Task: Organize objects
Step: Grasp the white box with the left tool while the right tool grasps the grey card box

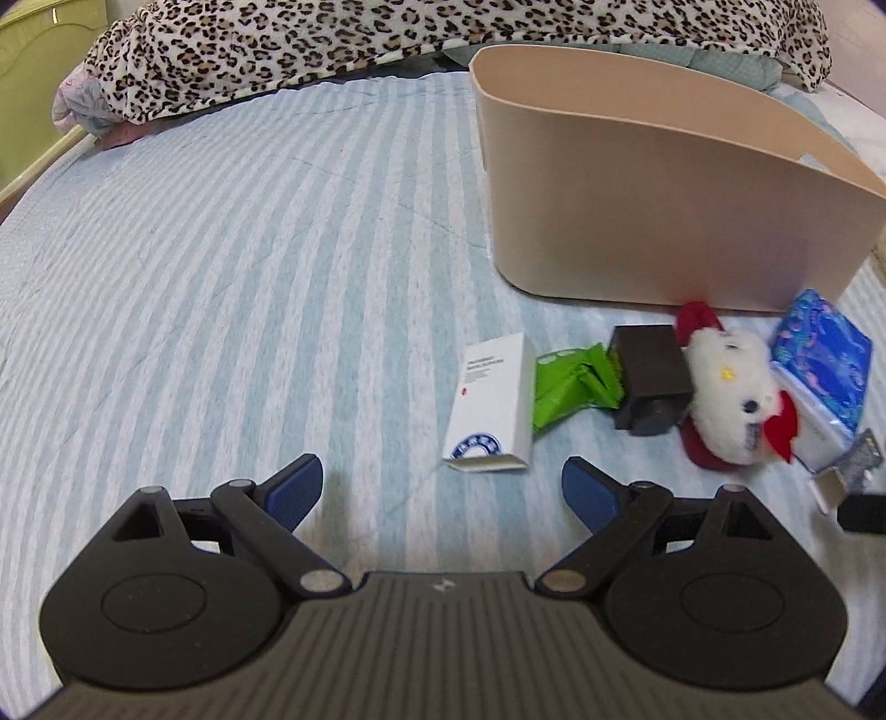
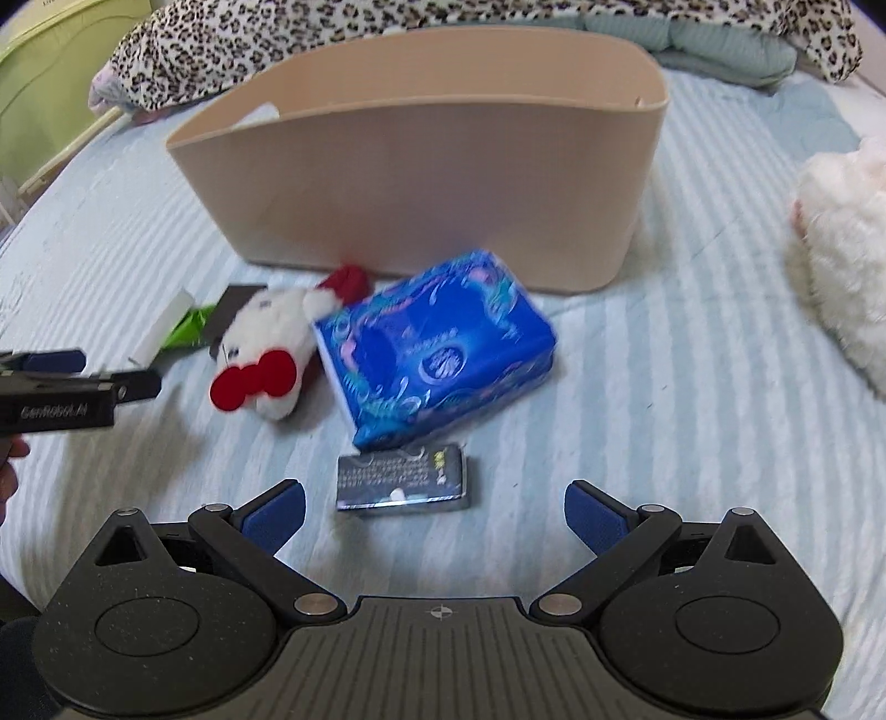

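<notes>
Both the left gripper (image 1: 442, 490) and right gripper (image 2: 434, 512) hover released, holding nothing; the beige bin (image 2: 421, 183) stands on the striped bed (image 1: 221, 277), the loose things strewn along its near wall. The small dark packet (image 2: 403, 483) lies nearest the right gripper, on the near side of the blue tissue pack (image 2: 434, 354) from the bin; I would straddle its short sides, close squarely, lift clear of the tissue pack, then carry it over the rim; the white box (image 1: 490, 401) suits the left gripper.

1. A striped pale-blue bedspread (image 1: 232, 288) covers the bed.
2. A leopard-print blanket (image 1: 310, 39) lies bunched along the bed's far edge.
3. A fluffy white plush (image 2: 847, 249) rests at the bed's right edge.
4. A yellow-green bed frame (image 1: 27, 83) borders the far left corner.
</notes>
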`<state>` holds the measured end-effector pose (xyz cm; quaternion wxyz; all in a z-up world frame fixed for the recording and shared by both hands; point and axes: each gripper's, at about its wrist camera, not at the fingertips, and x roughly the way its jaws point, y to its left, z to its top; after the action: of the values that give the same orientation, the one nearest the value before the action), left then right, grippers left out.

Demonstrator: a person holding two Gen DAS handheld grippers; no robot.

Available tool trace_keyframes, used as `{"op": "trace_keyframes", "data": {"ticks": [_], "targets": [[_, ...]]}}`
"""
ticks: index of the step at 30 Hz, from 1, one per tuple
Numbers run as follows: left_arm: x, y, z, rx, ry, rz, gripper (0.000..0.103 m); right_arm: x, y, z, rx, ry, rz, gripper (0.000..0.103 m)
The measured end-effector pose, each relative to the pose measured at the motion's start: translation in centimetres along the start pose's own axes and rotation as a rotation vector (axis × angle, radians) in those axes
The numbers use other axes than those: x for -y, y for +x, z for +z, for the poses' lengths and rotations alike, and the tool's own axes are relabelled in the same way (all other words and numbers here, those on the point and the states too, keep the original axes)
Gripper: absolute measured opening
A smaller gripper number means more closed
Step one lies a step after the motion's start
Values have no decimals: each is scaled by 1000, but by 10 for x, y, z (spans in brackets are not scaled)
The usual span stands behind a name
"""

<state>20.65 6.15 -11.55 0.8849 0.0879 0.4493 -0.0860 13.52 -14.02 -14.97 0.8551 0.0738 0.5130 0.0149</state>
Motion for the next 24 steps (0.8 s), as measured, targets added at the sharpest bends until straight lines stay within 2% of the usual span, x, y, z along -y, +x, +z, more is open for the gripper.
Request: {"op": "trace_keyframes", "data": {"ticks": [7,10,13,14,16,17,19,24], "targets": [[1,9,6,47,23,-36,92,-6,16,-7,5,-1,-23,98],[3,12,10,50,47,-52,80,-11,17,-7,16,-20,-34,91],[6,13,13,51,69,-75,67,-15,15,-9,31,-47,-37,77],[7,14,14,47,78,-81,54,-16,14,-10,34,-56,-38,70],[9,17,15,29,89,-81,38,-18,13,-12,39,-72,-43,60],[8,19,15,23,82,-86,37,-18,13,-13,41,-78,-45,53],[5,18,15,21,56,-114,23,-17,11,-14,43,-82,-47,47],[0,12,11,7,49,-135,18,-7,7,-6,36,-76,-24,47]]}}
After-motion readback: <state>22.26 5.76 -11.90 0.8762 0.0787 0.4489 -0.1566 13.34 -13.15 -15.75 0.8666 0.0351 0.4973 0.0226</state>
